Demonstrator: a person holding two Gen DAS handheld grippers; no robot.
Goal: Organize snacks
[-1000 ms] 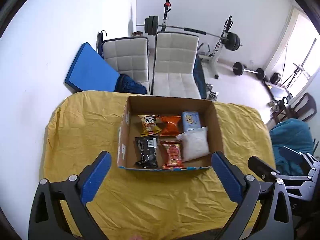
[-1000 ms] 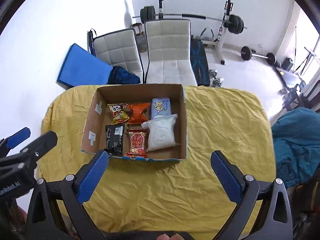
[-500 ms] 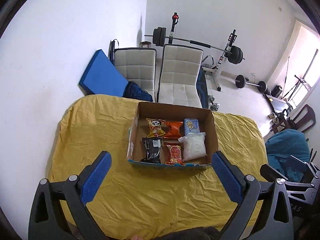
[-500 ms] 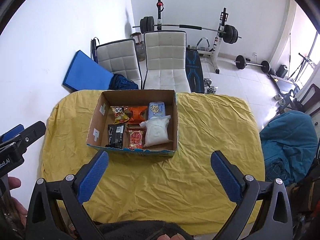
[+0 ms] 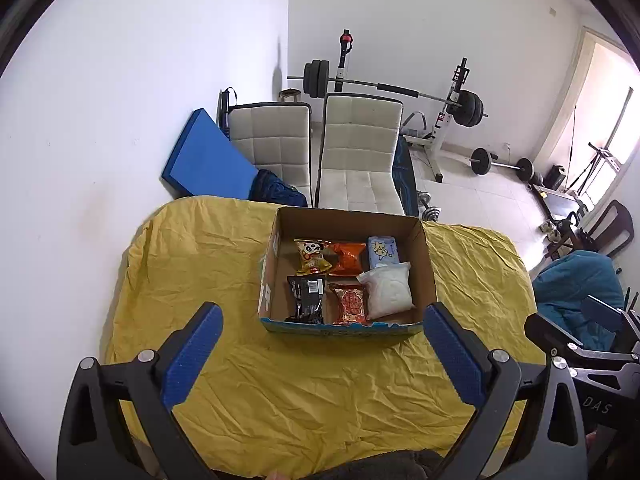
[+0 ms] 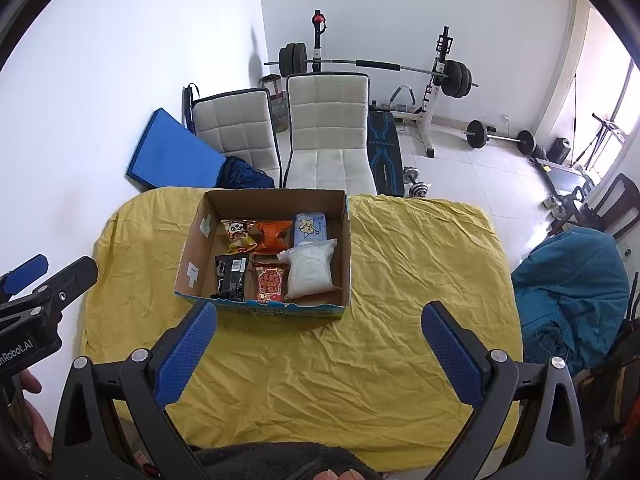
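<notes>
An open cardboard box [image 5: 429, 264] [image 6: 348, 232] sits on the yellow-covered table [image 5: 328, 392] [image 6: 416, 248]. Inside lie several snacks in two rows: a panda packet [image 5: 313, 255] [image 6: 239, 235], an orange packet [image 5: 349, 253], a pale blue packet [image 5: 383, 249] at the back; a black packet [image 5: 306, 298] [image 6: 231, 276], a red packet [image 5: 350, 303] [image 6: 270, 281] and a white bag [image 5: 387, 290] [image 6: 309, 267] in front. My left gripper [image 5: 320, 354] is open, held high and well back from the box, holding nothing. My right gripper [image 6: 318, 350] is likewise open and empty.
Two white chairs [image 5: 360, 152] stand behind the table, with a blue mat [image 5: 204, 160] against the wall and a barbell rack [image 5: 456, 96] further back. A teal cloth heap [image 6: 568, 288] lies at the right. A hand [image 6: 28, 384] holds the left gripper.
Both grippers have drawn back and upward from the box, so it looks smaller and more of the table shows. Both stay open; the snacks have not moved.
</notes>
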